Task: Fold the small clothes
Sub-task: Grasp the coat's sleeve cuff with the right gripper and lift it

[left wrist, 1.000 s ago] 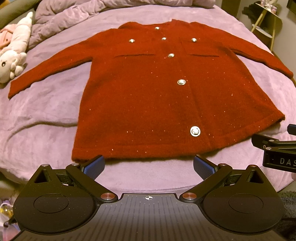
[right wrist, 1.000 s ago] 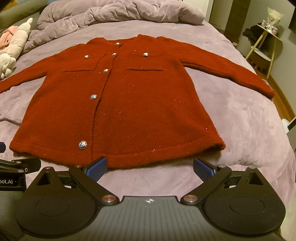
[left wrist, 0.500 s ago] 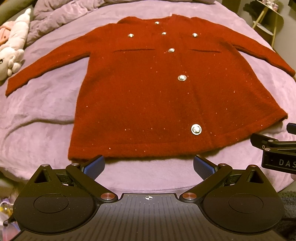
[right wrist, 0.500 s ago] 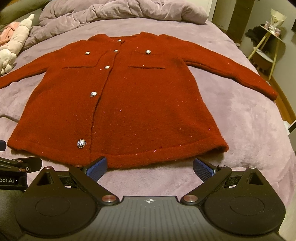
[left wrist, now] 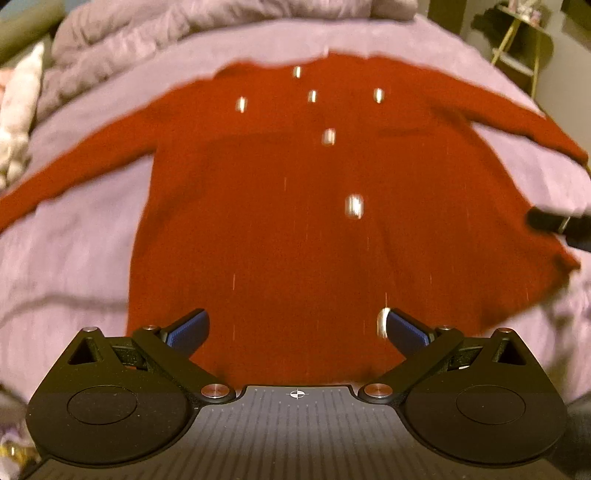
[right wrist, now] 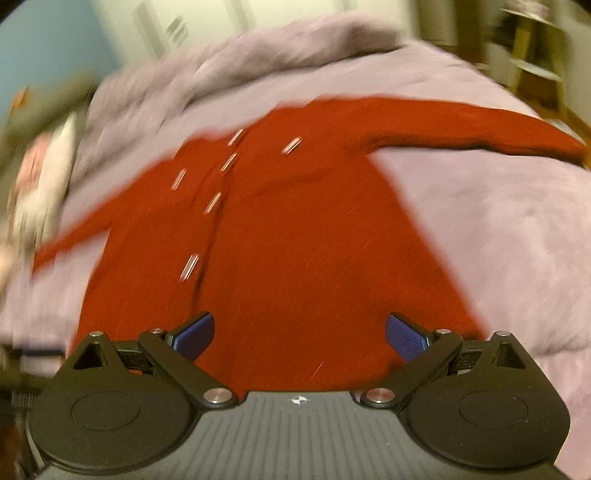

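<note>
A small red cardigan (left wrist: pixel 280 206) with silver buttons lies flat and face up on the purple bed, sleeves spread out to both sides. It also shows in the right wrist view (right wrist: pixel 295 251). My left gripper (left wrist: pixel 297 330) is open and empty, its blue pads above the cardigan's bottom hem. My right gripper (right wrist: pixel 301 334) is open and empty over the hem on the garment's right half. Part of the right gripper (left wrist: pixel 561 225) shows at the right edge of the left wrist view. Both views are blurred by motion.
The purple blanket (left wrist: pixel 74 221) covers the bed, with a bunched duvet (left wrist: pixel 147 33) at the head. A white plush toy (left wrist: pixel 18 122) lies at the far left. A small side table (left wrist: pixel 521 48) stands beyond the bed's right side.
Both grippers have moved forward over the cardigan's hem, which was in front of the fingers before. The right gripper has tilted and swung. Both stay open.
</note>
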A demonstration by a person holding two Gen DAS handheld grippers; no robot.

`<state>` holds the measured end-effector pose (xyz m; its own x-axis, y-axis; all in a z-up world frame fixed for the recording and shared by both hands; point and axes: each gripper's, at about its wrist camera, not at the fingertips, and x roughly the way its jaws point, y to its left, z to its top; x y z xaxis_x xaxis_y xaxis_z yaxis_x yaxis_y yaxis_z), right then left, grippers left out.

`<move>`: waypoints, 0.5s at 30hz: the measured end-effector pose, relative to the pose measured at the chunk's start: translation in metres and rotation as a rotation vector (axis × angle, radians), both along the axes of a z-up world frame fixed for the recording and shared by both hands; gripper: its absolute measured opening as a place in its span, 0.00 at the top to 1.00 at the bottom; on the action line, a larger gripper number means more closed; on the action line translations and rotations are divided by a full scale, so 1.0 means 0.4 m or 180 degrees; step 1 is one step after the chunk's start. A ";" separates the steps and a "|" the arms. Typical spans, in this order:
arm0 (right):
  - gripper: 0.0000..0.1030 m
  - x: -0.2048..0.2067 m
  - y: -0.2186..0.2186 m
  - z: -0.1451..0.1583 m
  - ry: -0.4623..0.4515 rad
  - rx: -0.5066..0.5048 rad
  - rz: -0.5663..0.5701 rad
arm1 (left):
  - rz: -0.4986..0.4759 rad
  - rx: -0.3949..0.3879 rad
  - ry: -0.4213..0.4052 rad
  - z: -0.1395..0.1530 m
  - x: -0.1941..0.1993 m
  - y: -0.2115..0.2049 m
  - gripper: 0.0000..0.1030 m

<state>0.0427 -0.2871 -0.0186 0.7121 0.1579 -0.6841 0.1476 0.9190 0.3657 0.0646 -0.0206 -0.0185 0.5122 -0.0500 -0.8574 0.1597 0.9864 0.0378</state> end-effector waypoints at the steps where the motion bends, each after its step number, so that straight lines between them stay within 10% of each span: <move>1: 0.04 0.022 -0.063 -0.005 -0.0100 0.0148 -0.0227 | 0.0013 -0.0005 -0.0120 0.002 0.023 -0.007 0.00; 5: 0.06 0.100 -0.328 -0.059 -0.0432 0.0870 -0.1099 | 0.0081 -0.0025 -0.0401 -0.019 0.123 -0.044 0.00; 12: 0.54 0.212 -0.665 -0.190 -0.0473 0.1610 -0.2295 | -0.0007 -0.0227 -0.0053 -0.110 0.264 -0.113 0.00; 15: 0.57 0.231 -0.749 -0.254 -0.0512 0.1828 -0.2611 | 0.0024 -0.0439 0.0007 -0.141 0.290 -0.119 0.00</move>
